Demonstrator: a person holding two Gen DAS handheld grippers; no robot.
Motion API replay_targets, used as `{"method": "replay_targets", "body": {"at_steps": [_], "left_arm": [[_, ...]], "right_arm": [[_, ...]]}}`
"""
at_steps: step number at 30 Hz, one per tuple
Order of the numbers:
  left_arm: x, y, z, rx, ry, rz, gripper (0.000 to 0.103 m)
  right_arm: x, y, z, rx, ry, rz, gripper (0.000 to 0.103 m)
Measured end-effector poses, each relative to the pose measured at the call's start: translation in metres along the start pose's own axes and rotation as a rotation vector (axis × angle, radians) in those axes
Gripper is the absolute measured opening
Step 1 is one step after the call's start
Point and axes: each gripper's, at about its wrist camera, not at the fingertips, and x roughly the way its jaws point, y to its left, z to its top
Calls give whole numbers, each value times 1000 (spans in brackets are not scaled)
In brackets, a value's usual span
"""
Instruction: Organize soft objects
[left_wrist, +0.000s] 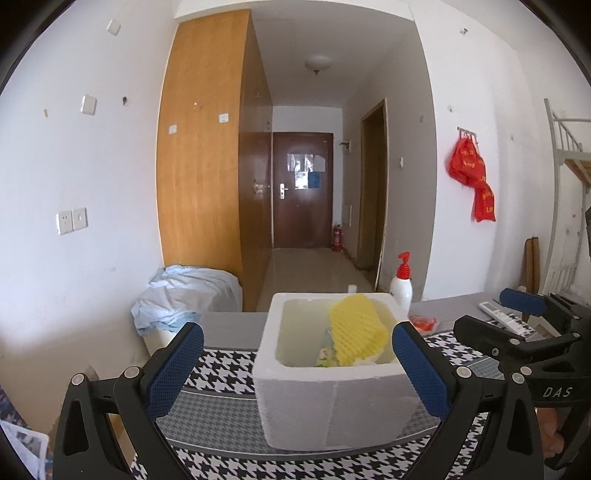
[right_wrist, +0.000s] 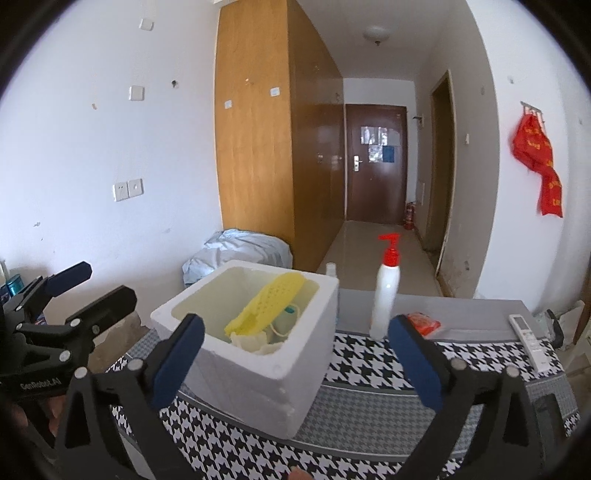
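A white foam box (left_wrist: 332, 410) stands on the houndstooth cloth (left_wrist: 221, 369). Inside it a yellow foam net sleeve (left_wrist: 356, 328) leans on other soft pale items. My left gripper (left_wrist: 299, 369) is open and empty, its blue pads either side of the box's near wall. In the right wrist view the box (right_wrist: 266, 373) sits left of centre with the yellow sleeve (right_wrist: 267, 308) in it. My right gripper (right_wrist: 295, 365) is open and empty, just right of the box. The other gripper (right_wrist: 70, 310) shows at the left edge.
A white pump bottle with a red top (right_wrist: 386, 291) stands behind the box. A red packet (right_wrist: 423, 323) and a white remote (right_wrist: 530, 341) lie on the grey table (right_wrist: 480, 314). A crumpled pale blue sheet (left_wrist: 184, 295) lies at the left.
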Motion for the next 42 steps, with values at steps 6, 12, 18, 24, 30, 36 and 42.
{"method": "replay_targets", "body": {"at_steps": [6, 12, 18, 24, 30, 36, 42], "left_arm": [[-14, -12, -1, 6, -13, -18, 102], [-26, -22, -3, 20, -20, -23, 102], [-34, -27, -5, 25, -23, -20, 102], [-43, -32, -9, 18, -27, -26, 102], [-54, -40, -16, 15, -22, -49, 102], [-63, -47, -26, 5, -15, -75, 102], [-71, -52, -39, 0, -16, -81, 102]], "right_arm": [[-20, -7, -4, 8, -23, -6, 102], [-34, -13, -11, 27, -30, -2, 102], [-42, -14, -16, 23, -23, -11, 102], [-53, -16, -23, 25, -38, -10, 102], [-69, -16, -32, 27, -67, -32, 102], [-86, -15, -45, 27, -103, -77, 102], [-93, -12, -59, 18, -111, -91, 102]]}}
